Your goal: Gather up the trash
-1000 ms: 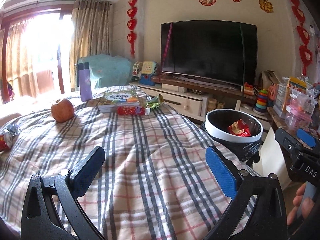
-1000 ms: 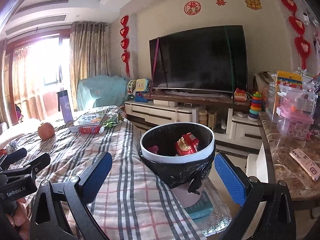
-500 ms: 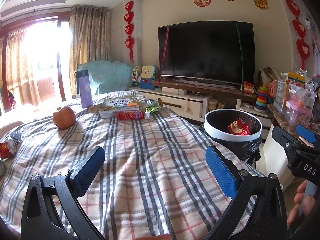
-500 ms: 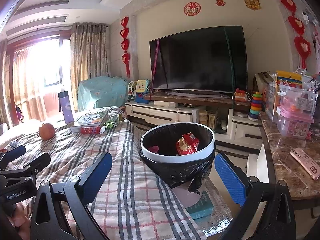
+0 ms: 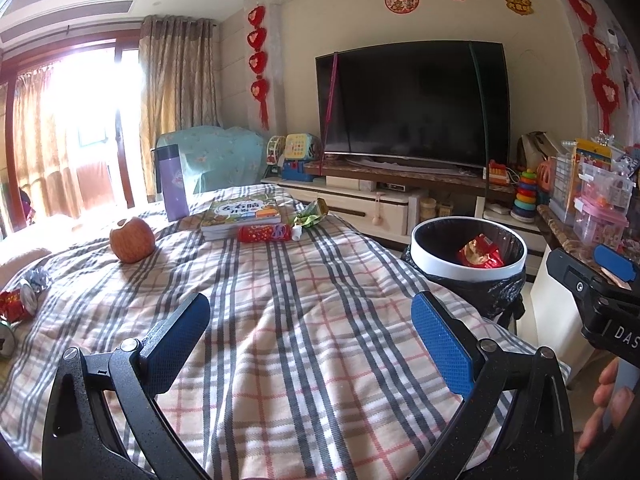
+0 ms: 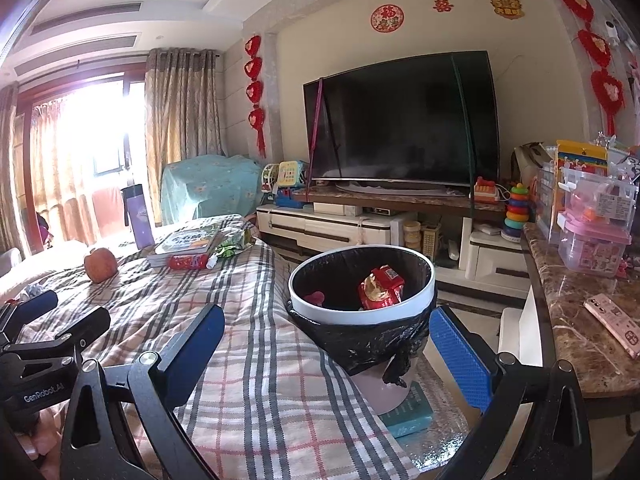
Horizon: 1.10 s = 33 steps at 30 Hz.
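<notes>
Left gripper (image 5: 310,334) and right gripper (image 6: 326,350): jaws spread wide, holding nothing, above the plaid cloth (image 5: 280,320).

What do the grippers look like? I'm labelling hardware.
Both the left gripper and right gripper have speckled black frames, silver screws and textured blue pads. White lettering shows on the bodies: "GenRobot.AI" and "DAS". Bare fingers hold one.
</notes>
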Available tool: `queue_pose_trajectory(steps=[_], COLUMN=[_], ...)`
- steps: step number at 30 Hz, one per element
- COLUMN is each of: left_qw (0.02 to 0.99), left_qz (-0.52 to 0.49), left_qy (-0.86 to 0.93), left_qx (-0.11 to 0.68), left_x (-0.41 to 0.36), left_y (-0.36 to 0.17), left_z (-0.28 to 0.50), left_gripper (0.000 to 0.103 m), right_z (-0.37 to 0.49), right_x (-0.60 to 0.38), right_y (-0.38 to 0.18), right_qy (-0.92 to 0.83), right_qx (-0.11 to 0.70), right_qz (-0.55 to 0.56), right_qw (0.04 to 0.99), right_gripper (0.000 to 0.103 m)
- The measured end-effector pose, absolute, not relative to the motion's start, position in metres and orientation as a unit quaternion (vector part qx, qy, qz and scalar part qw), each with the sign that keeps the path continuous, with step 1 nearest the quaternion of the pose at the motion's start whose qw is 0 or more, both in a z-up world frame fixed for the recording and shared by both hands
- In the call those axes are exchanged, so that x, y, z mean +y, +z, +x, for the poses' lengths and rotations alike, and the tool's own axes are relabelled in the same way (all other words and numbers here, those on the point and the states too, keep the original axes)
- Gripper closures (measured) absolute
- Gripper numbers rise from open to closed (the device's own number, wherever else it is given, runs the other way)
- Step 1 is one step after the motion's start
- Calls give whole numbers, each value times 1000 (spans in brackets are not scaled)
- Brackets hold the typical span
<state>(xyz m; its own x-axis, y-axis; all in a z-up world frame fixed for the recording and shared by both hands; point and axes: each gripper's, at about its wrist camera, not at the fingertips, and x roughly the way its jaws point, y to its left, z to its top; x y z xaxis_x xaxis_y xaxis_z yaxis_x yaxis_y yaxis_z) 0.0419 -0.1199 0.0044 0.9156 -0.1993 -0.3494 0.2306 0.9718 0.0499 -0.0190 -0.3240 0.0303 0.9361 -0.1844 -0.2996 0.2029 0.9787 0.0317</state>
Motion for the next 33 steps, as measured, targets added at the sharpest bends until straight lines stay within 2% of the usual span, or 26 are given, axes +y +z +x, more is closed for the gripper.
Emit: queue_pose_trajectory(steps=[33], left_qw=[976], left_qz=[42], left_qy=[-118], left_qx=[177], left_x=[-120], left_y=[4], left_z=[41], left_gripper=[0], right_z=[-22], right_x=[-317], right_y=[34], right_qy=[-91], right_qx=[145], right_qz=[29], right_qw=[985], right_gripper=[0])
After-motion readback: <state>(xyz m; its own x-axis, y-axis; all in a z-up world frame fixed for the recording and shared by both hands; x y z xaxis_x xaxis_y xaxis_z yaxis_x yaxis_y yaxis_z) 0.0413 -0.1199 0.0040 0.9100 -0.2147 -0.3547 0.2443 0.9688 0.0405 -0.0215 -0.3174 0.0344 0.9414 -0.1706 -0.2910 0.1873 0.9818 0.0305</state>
